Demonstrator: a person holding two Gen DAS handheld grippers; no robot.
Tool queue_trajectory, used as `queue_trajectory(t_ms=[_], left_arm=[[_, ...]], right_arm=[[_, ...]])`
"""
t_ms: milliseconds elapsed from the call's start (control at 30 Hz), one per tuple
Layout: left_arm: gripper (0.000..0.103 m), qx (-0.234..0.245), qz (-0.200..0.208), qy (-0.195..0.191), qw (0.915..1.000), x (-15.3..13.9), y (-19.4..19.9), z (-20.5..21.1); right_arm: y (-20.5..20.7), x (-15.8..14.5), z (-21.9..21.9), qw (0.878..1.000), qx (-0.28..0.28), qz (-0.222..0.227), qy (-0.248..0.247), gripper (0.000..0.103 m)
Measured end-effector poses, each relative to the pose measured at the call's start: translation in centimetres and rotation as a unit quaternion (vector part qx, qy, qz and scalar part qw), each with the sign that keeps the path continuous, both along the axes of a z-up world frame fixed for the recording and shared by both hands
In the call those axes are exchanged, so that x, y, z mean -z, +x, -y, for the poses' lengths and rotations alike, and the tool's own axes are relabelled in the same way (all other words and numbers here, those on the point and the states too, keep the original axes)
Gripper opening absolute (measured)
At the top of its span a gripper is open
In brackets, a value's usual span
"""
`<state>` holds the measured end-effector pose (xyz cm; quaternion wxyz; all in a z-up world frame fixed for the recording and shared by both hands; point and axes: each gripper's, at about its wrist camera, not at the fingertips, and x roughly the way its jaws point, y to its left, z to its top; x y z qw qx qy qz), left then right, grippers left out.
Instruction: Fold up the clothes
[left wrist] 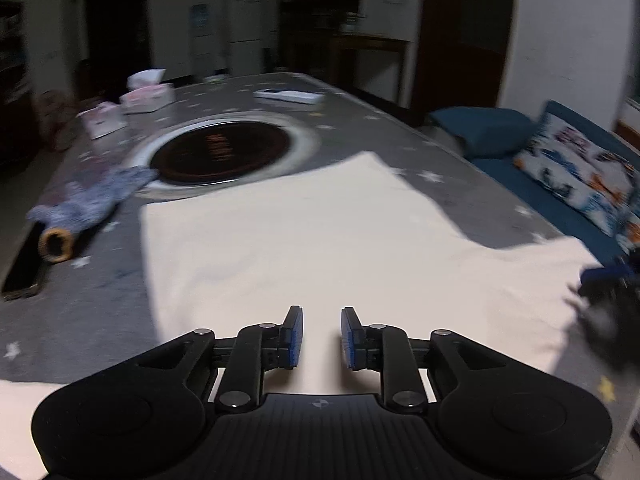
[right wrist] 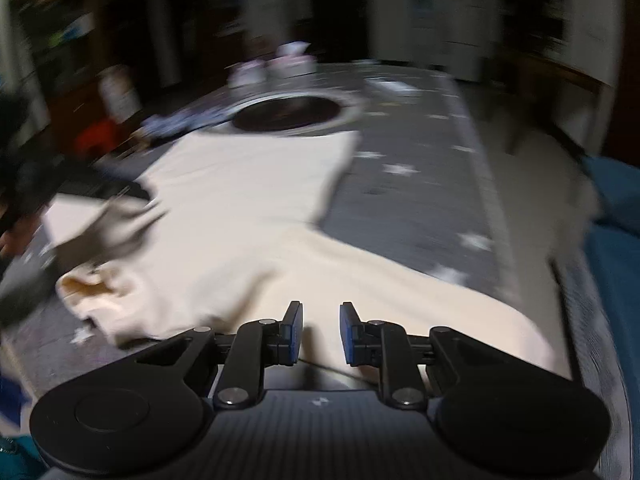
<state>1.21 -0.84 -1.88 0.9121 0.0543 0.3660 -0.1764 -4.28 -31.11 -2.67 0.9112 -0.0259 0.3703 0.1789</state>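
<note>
A cream T-shirt (left wrist: 320, 240) lies spread flat on the grey star-print tablecloth (left wrist: 440, 152). My left gripper (left wrist: 322, 338) hovers over the near part of the shirt, open, with nothing between its blue pads. In the right wrist view the same shirt (right wrist: 240, 208) shows a sleeve reaching to the right and its collar (right wrist: 92, 284) at the lower left. My right gripper (right wrist: 321, 334) is above the sleeve's near edge, open, with only cloth showing below the gap. This view is blurred. A dark blurred shape at the left wrist view's right edge is the right gripper (left wrist: 608, 296).
A round dark hotplate (left wrist: 220, 152) is set into the table beyond the shirt. A blue patterned cloth (left wrist: 92, 196), a bamboo tube (left wrist: 56, 242) and a dark phone (left wrist: 24, 268) lie at the left. Tissue boxes (left wrist: 148, 96) stand far back. A blue sofa with a patterned cushion (left wrist: 580, 168) borders the right edge.
</note>
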Motion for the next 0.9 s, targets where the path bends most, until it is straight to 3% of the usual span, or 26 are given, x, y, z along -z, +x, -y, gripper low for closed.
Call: queue_trajectory(t_ms=[133,233,300,367,533,633,700,767,900], left_arm=[[0.024,0.043,-0.003,-0.014,0.9990,0.0,-1.2,2.6],[0.026,0.072,-0.007,-0.016,0.9972,0.3,-2.2,4.3],[0.027,0.085,-0.008,-0.014,0.9962,0.4,-2.8,5.1],[0.028,0.096,-0.009,-0.015,0.9952,0.5,-3.3,5.8],[0.029,0.107,-0.009,-0.011,0.9942,0.6,-3.7,6.5],[0.030,0.112,-0.009,-0.008,0.9937,0.6,-3.7,7.0],[0.031,0.117,-0.009,-0.007,0.9930,0.6,-3.8,7.3],[0.031,0.123,-0.009,-0.005,0.9923,0.7,-4.0,7.7],[0.031,0.136,-0.008,-0.004,0.9907,1.0,-4.2,8.5]], right_arm=[[-0.5,0.5,4.7,0.995,0.098,-0.003,0.011,0.020],[-0.6,1.2,8.0,0.987,0.160,-0.009,0.026,0.033],[-0.4,1.7,10.0,0.980,0.188,-0.023,0.063,0.035],[-0.4,2.5,11.9,0.969,0.215,-0.040,0.113,0.051],[-0.8,5.3,15.3,0.936,0.258,-0.080,0.227,0.057],[-1.0,7.9,17.3,0.895,0.272,-0.112,0.336,0.053],[-1.3,9.0,18.1,0.877,0.274,-0.113,0.378,0.039],[-1.4,9.2,18.6,0.871,0.272,-0.100,0.398,0.018],[-1.4,8.1,18.5,0.885,0.264,-0.073,0.376,0.009]])
